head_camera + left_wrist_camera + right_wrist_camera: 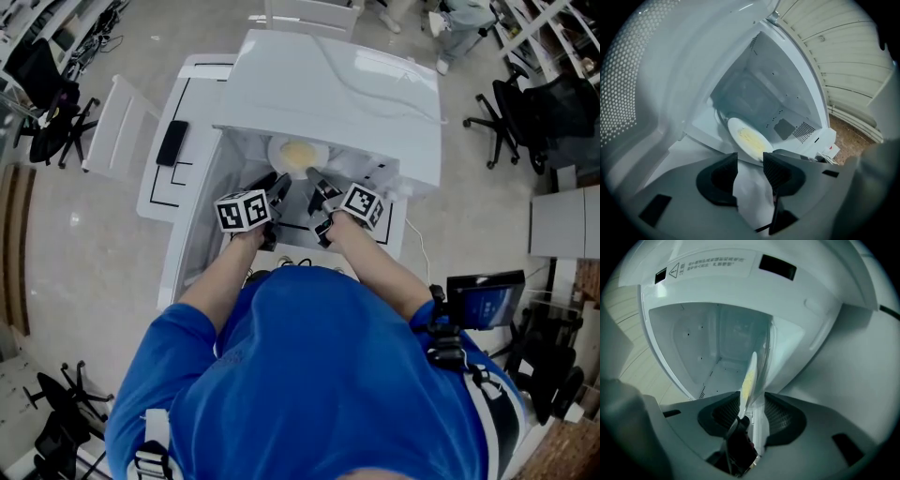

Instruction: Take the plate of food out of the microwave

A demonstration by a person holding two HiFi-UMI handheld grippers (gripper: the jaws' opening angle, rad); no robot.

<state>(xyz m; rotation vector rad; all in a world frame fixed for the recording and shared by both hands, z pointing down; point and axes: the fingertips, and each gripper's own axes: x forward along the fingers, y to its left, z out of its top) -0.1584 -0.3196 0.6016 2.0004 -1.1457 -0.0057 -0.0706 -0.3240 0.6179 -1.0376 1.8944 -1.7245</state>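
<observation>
A white plate [298,155] of yellow food lies just inside the open white microwave [337,94]. In the head view both grippers meet at its near rim, the left gripper [279,190] beside the right gripper [317,192]. In the left gripper view the plate [749,138] sits just past the open left gripper [750,159], with only white surface between the jaws. In the right gripper view the plate [750,373] shows edge-on, its rim reaching in between the jaws of the open right gripper [752,401]; the pads stand apart from it.
The microwave door [192,159] hangs open to the left, with a black flat device [172,142] beside it. The cavity walls [787,93] close in around the plate. Office chairs [511,117] and a screen [486,300] stand on the floor around the white table.
</observation>
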